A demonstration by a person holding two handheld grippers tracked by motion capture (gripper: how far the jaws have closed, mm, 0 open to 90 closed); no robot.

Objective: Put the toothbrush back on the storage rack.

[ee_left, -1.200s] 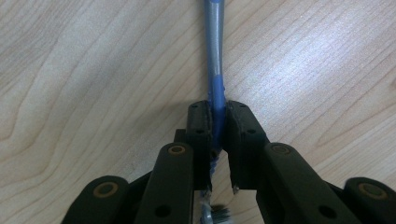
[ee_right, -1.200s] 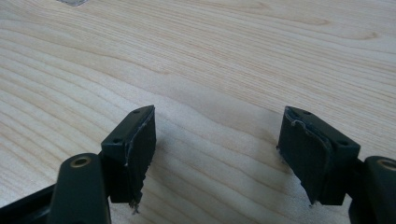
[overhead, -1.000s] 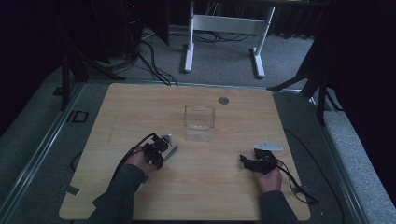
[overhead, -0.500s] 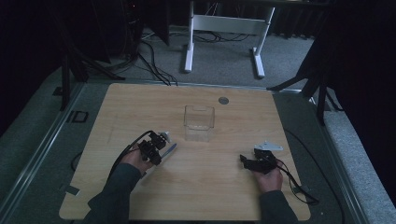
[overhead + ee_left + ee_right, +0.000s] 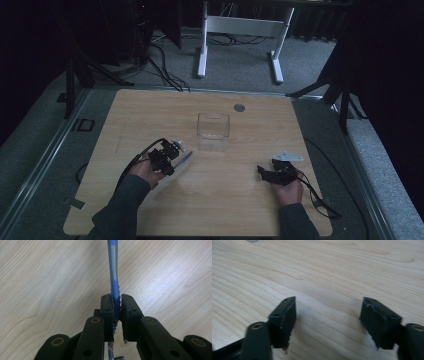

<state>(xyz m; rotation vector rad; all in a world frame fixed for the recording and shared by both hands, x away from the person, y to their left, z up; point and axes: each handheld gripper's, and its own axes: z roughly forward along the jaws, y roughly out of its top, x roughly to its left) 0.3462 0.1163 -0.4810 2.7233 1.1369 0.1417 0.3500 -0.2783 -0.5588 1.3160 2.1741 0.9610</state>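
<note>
The left tool (image 5: pixel 116 301) grips a blue toothbrush (image 5: pixel 113 272) just above the bench (image 5: pixel 150 115), near the clear box (image 5: pixel 213 131). Right tool (image 5: pixel 328 307) wide, just narrowing, empty. Next, probably: carry it to the box.

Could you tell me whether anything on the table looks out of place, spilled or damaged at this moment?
Nothing stands out. The left gripper is shut on a blue and grey toothbrush, the clear plastic container stands upright, and the right gripper is open over bare table.

Left hand-held gripper (image 5: pixel 115 305) clamped, right hand-held gripper (image 5: pixel 328 315) wide, just narrowing
</note>
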